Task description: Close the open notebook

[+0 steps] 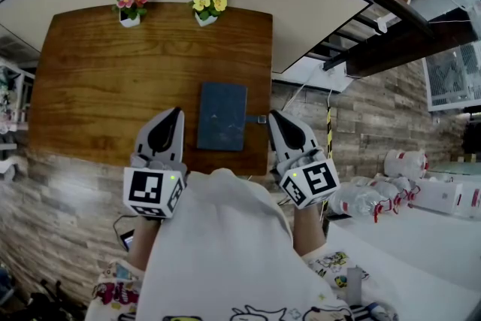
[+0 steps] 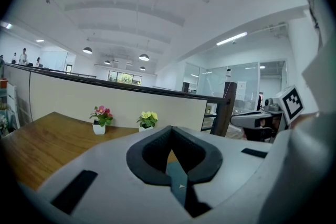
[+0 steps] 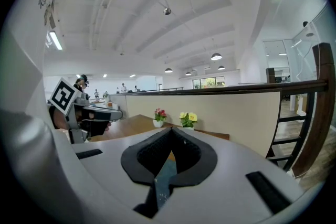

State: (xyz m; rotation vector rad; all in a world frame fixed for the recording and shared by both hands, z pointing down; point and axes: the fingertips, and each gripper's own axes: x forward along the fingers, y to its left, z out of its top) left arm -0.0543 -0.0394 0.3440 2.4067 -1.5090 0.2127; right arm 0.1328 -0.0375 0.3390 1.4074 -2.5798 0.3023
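Observation:
A dark blue notebook (image 1: 222,116) lies flat on the wooden table (image 1: 105,86) near its front right corner, its cover down and a small strap (image 1: 257,119) sticking out on its right side. My left gripper (image 1: 175,113) is shut and empty just left of the notebook. My right gripper (image 1: 273,116) is shut and empty just right of it, beside the strap. In the left gripper view the jaws (image 2: 170,129) meet, and a sliver of the blue notebook (image 2: 176,178) shows below them. The right gripper view shows its jaws (image 3: 170,132) closed too, with the notebook (image 3: 165,176) beneath.
A pot of pink flowers (image 1: 131,7) and a pot of yellow flowers (image 1: 208,7) stand at the table's far edge against a cream partition (image 1: 316,4). White bottles and packages (image 1: 409,188) lie on the floor to the right. The table's right edge runs just past the notebook.

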